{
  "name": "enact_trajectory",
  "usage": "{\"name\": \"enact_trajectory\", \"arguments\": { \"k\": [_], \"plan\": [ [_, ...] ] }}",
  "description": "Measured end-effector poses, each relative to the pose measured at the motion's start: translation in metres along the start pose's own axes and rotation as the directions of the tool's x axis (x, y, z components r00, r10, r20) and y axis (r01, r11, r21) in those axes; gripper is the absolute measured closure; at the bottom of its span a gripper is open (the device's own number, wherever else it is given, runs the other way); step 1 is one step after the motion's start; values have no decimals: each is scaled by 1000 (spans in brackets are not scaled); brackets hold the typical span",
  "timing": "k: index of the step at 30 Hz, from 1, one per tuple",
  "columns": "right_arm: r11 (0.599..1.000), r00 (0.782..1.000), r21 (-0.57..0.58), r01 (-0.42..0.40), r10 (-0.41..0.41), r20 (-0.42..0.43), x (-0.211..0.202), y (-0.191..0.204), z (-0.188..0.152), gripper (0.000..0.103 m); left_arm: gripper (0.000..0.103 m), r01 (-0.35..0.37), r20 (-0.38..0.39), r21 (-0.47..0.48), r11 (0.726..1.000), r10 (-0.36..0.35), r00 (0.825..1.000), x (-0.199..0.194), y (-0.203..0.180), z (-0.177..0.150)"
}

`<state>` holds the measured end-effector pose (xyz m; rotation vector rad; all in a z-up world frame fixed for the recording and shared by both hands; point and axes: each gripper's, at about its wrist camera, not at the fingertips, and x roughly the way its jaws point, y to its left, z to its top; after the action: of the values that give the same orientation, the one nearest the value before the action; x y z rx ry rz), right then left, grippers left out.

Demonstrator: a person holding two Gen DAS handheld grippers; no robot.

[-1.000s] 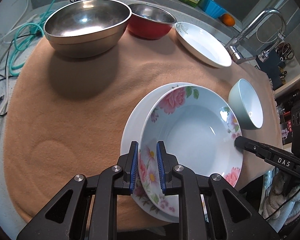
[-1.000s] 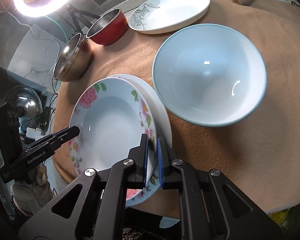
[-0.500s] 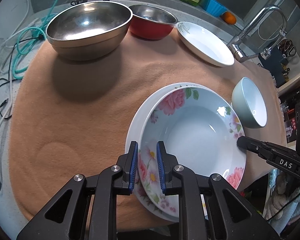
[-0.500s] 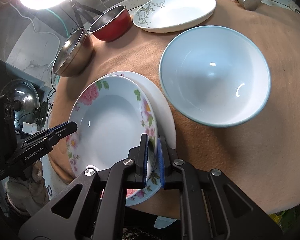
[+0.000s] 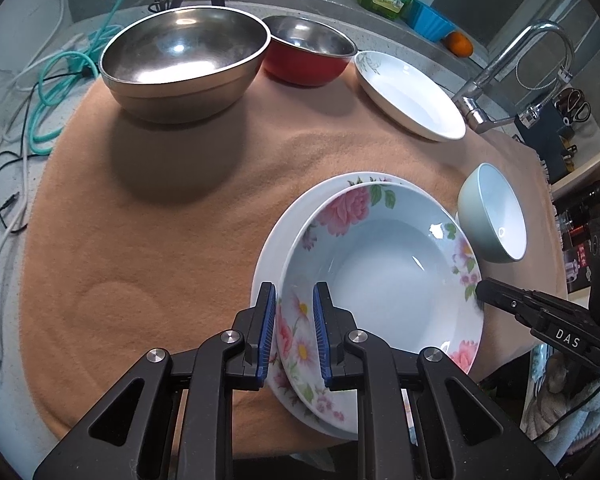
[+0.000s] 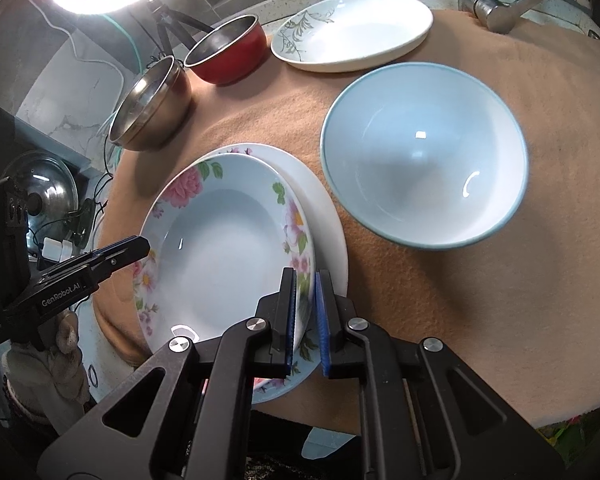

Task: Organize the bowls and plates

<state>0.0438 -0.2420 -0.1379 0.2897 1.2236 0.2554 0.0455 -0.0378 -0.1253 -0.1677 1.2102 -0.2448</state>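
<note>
— What sits between the jaws?

— A floral plate, deep, pink roses round its rim, lying on a wider white plate. Its rim runs between the blue pads on both sides.

— And beyond them?

— Straight ahead of the right jaws, just past the stack, a pale blue bowl stands upright on the cloth. Farther on lies a white plate with a leaf sprig. Ahead of the left jaws, well apart, a big steel bowl touches a red bowl, both upright.
</note>
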Motion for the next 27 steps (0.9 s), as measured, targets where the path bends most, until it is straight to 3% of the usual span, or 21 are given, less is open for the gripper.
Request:
{"name": "enact_trajectory", "arguments": {
  "k": [12, 17, 27],
  "plan": [
    [996, 991, -39, -75, 79, 105, -54, -11, 10, 92, 87, 40, 75, -38, 998, -38, 996, -26, -8, 21],
    [998, 985, -26, -58, 61, 159, -79, -35, 25, 92, 87, 60, 97, -52, 997, -55, 994, -25, -20, 33],
    [998, 982, -60, -11, 22, 188, -100, -86, 74, 92, 87, 80, 123, -77, 994, -70, 990, -4, -56, 59]
  ]
}}
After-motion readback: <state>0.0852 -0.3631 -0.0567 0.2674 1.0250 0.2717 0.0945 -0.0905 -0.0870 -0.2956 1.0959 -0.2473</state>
